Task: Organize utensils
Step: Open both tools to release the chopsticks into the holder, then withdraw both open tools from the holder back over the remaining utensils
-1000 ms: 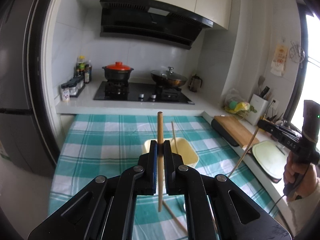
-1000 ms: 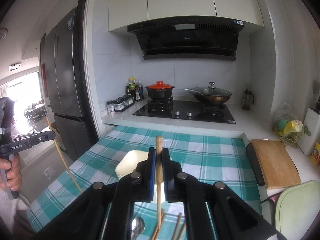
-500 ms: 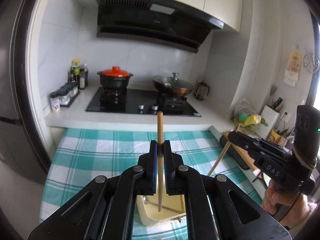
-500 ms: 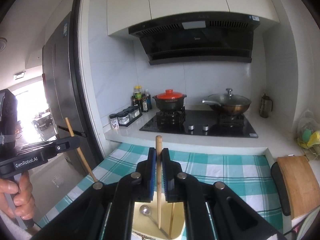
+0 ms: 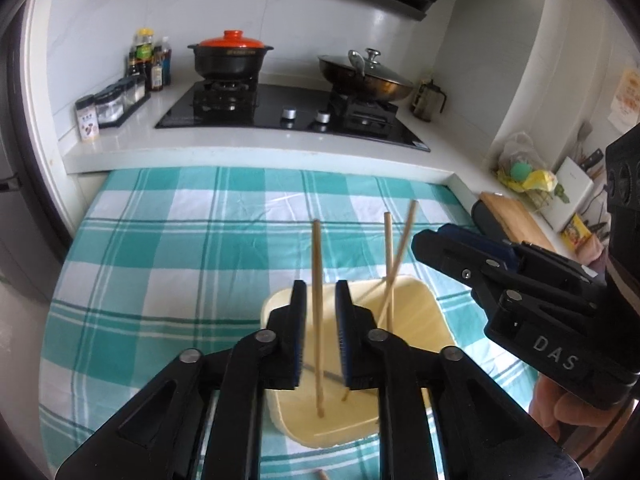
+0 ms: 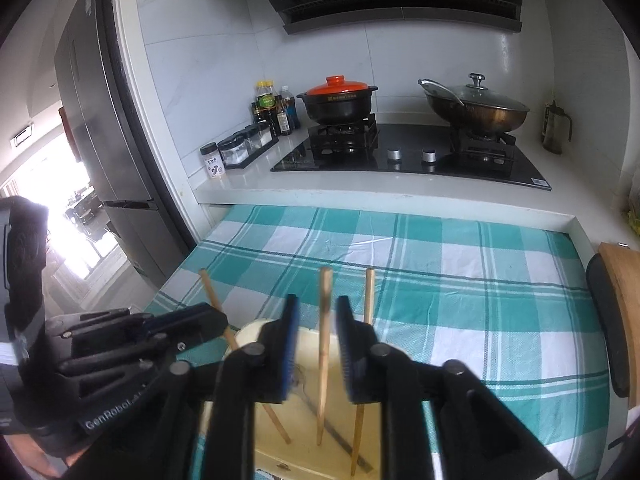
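Both grippers hang over the tub (image 5: 420, 312), a pale yellow one sitting on the checked cloth (image 5: 160, 240) toward the near edge of the table. The left gripper (image 5: 320, 332) has its jaws apart, with a chopstick (image 5: 317, 300) standing in the gap, touching neither pad as far as the left view shows, its tip down on the tub floor. Same story in the right view: the right gripper (image 6: 318, 352) is spread wide, and a chopstick (image 6: 324, 344) is upright between the pads with daylight on both sides.

Two more sticks (image 5: 396, 256) cross each other at the tub's far side, leaning on the rim. One more lies on the cloth at the near edge, just a stub in the left view. Whether it is a chopstick I cannot tell.

These sticks look like thin wood or bamboo: light, stiff, smooth and round, so I expect them to roll and topple the moment nothing props them. Unsupported, both upright ones should fall against a wall of the tub, which is fine, that is where they belong.

For the next pickup, I would take a stick near its middle or a touch above, pads square across it, so it does not pivot in the grip. A firm pinch is safe, since it should not crush. The tub looks like light plastic and could skid on the cloth if nudged.

Behind, the stove (image 6: 400, 152) carries a red-lidded pot (image 6: 340, 100) and a wok (image 6: 476, 110), well apart from the action.
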`<action>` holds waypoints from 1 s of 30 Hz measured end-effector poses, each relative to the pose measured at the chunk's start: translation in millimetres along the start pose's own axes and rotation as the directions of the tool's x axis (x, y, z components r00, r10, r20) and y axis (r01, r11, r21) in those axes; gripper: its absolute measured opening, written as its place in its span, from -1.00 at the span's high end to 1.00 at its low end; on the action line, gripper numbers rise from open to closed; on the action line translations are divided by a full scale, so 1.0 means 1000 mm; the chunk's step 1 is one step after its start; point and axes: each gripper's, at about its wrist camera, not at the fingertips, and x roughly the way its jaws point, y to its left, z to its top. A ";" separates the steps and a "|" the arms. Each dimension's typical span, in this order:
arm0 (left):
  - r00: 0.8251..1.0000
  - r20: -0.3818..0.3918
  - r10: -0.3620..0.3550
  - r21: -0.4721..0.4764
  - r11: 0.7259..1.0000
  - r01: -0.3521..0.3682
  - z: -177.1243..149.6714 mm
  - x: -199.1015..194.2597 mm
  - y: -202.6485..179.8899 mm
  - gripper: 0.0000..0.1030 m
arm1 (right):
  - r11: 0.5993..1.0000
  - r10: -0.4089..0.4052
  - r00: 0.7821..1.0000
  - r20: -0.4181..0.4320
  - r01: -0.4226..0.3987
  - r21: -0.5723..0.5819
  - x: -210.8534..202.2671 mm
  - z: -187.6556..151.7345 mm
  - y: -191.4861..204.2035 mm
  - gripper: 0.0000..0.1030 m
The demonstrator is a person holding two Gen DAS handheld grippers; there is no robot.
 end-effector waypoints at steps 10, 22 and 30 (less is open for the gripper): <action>0.994 0.020 0.105 0.155 0.982 -0.107 -0.052 -0.118 0.020 -0.52 | 0.987 -0.032 0.990 0.140 0.053 -0.149 -0.143 -0.021 0.019 0.13; 0.990 -0.015 0.139 0.135 0.981 -0.136 -0.225 -0.195 0.008 -0.77 | 0.971 -0.140 0.981 0.132 0.162 -0.177 -0.260 -0.188 0.020 0.12; 0.991 -0.009 0.130 0.031 0.991 -0.129 -0.292 -0.177 -0.028 -0.80 | 0.974 -0.223 0.966 0.129 0.227 -0.015 -0.256 -0.308 0.042 0.12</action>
